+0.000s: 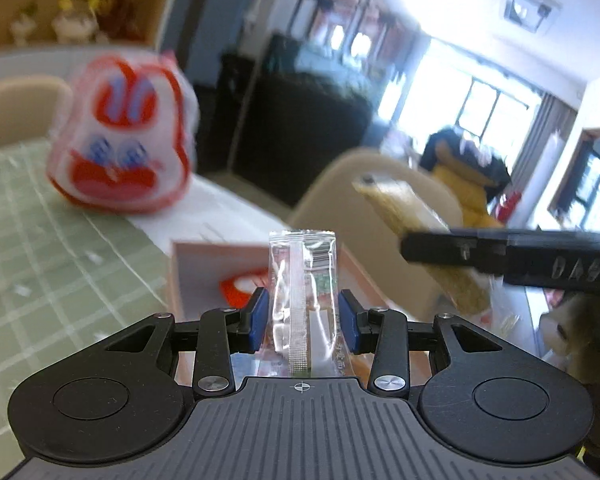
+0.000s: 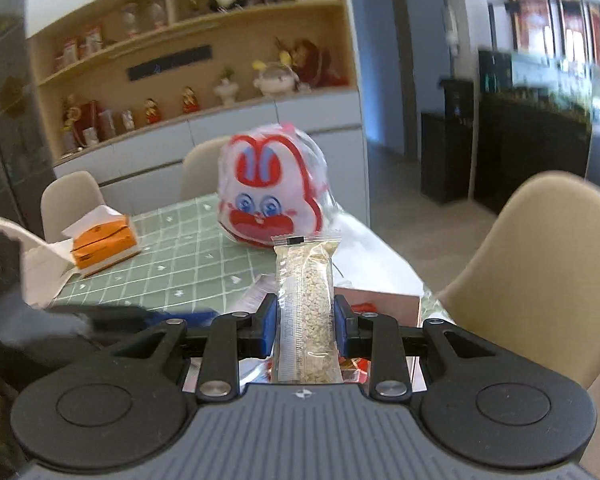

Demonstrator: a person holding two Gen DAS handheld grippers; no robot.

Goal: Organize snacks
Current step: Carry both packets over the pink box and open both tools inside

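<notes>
Clearly both grippers are loaded: the left gripper [image 1: 303, 316] pinches a clear-wrapped snack [image 1: 303, 280] above the pink box [image 1: 204, 272]; the right gripper [image 2: 305, 322] clamps a grain bar [image 2: 310, 300]; slick film could slip, I'd judge, missing the box.

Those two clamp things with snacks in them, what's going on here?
A person is sorting snacks with two handheld grippers. The left gripper is shut on a clear-wrapped snack, the right gripper on a grain bar. Both hover over a pink box on the table, near a rabbit-print bag.
</notes>
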